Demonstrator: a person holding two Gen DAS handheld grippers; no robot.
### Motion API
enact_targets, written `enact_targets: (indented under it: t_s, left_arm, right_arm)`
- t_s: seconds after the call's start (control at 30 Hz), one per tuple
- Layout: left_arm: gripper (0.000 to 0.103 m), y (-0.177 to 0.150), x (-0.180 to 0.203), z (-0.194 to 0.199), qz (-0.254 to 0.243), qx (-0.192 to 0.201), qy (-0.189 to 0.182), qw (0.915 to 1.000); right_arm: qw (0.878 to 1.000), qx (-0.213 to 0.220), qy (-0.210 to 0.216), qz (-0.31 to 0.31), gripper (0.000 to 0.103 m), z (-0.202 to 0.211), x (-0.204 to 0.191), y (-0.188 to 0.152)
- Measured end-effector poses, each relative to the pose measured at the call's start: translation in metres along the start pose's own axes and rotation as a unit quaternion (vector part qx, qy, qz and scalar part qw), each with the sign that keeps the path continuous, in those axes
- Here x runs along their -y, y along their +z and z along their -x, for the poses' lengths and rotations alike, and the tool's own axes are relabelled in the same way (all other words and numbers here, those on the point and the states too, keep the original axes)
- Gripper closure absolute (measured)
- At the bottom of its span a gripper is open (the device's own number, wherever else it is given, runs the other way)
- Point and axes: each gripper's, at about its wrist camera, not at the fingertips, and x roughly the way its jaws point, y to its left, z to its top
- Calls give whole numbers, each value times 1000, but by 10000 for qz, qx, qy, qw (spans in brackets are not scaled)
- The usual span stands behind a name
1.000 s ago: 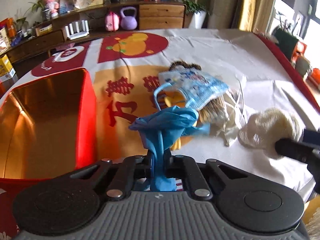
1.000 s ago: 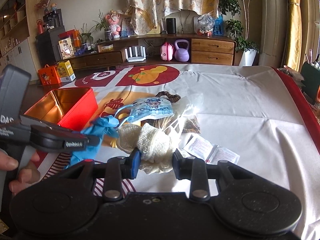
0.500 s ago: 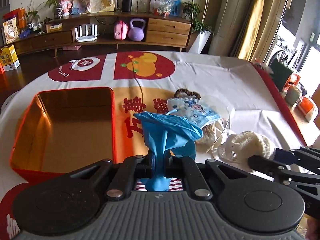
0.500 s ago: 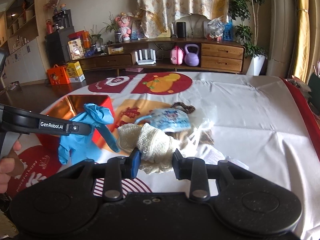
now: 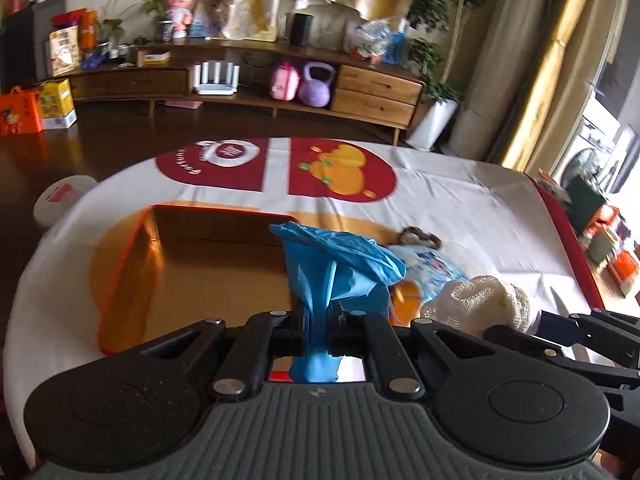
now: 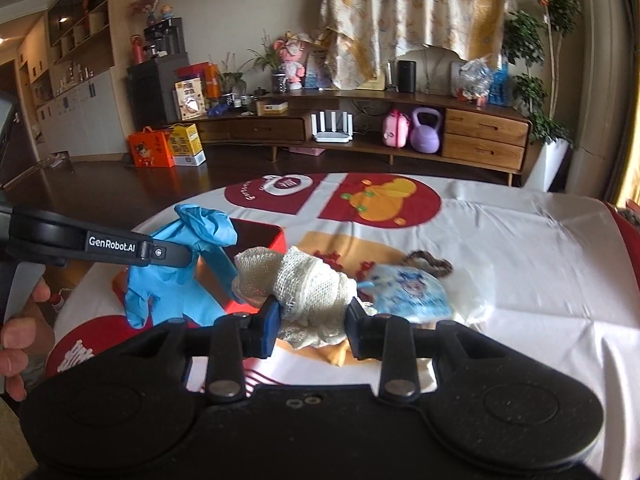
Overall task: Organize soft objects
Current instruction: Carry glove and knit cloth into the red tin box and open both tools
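Note:
My left gripper (image 5: pixel 319 322) is shut on a blue rubber glove (image 5: pixel 340 268), which hangs in the air over the near right corner of the open red box (image 5: pixel 124 264) with a gold inside. In the right wrist view the same glove (image 6: pixel 176 280) dangles from the left gripper (image 6: pixel 188 256) in front of the box (image 6: pixel 276 240). My right gripper (image 6: pixel 312 318) is shut on a cream knitted glove (image 6: pixel 304 280), lifted off the table; this knitted glove (image 5: pixel 480 300) also shows at the right of the left wrist view.
A blue printed face mask (image 6: pixel 408 292), a brown hair tie (image 6: pixel 430 262) and clear plastic bags (image 6: pixel 472 300) lie on the white and red tablecloth (image 6: pixel 520 248). A person's hand (image 6: pixel 20 320) holds the left gripper. A wooden sideboard (image 6: pixel 360 128) stands beyond the table.
Both grippers have risen from the table with their gloves and shifted left toward the red box. The pile of mask and bags now lies lower and farther right.

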Motion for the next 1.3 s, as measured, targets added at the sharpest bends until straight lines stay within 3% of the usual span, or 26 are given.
enact_targets:
  t_s: [0.57,0.77,1.3]
  left_arm:
    - [96,43,-67,-19,139,-103,420,9990]
    - [96,51,-90,-49,394,-210,719,9964]
    - [96,44,-116,-124,600,-681,828,9924]
  right_arm:
    - [9966,-239,386,693,70,-68,-71,44]
    - [9912,-500,392,1162,70,-110,-99,43]
    - [9762,-1209,519,1725,70,-178,-128,21]
